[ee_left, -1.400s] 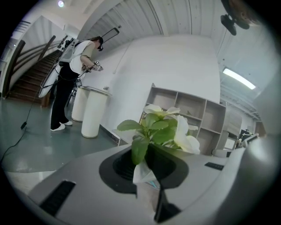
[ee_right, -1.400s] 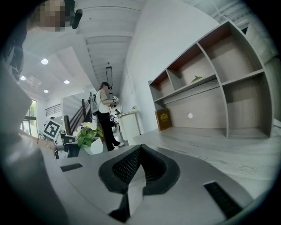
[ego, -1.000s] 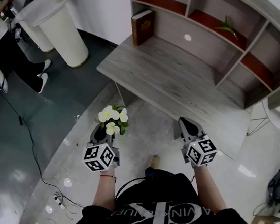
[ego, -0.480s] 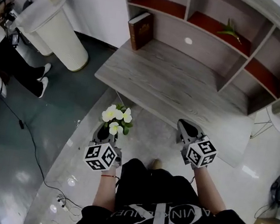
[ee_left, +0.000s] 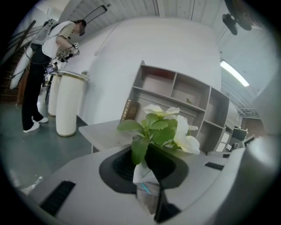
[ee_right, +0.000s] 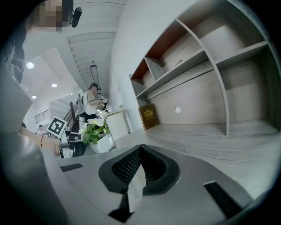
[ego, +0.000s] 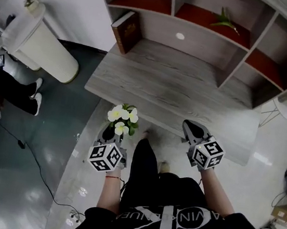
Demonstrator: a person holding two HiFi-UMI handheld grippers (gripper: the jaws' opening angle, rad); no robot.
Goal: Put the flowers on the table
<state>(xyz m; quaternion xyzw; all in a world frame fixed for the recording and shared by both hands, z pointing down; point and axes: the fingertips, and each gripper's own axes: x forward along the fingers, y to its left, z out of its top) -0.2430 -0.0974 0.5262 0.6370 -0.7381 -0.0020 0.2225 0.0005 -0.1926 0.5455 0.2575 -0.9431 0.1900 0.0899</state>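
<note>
My left hand-held gripper [ego: 112, 132] is clamped on the flowers [ego: 122, 117]. In the left gripper view its jaws press on the pale wrapped base of the bunch, and the green leaves and white blossoms [ee_left: 164, 127] stand up above the jaws. The flowers are not on the bench [ego: 188, 91]: I hold them in the air just in front of its near edge, toward its left end, above the floor [ego: 71, 144].

My right hand-held gripper [ego: 194, 129] is beside it, also in front of the near edge. Its jaws are together at the tips and nothing is between them.

At the back left corner of the bench a brown book [ego: 126, 31] leans against the shelf unit [ego: 230, 54]. A white round pedestal [ego: 37, 45] stands on the floor to the left, and a person [ego: 1, 82] is partly seen beside it
</note>
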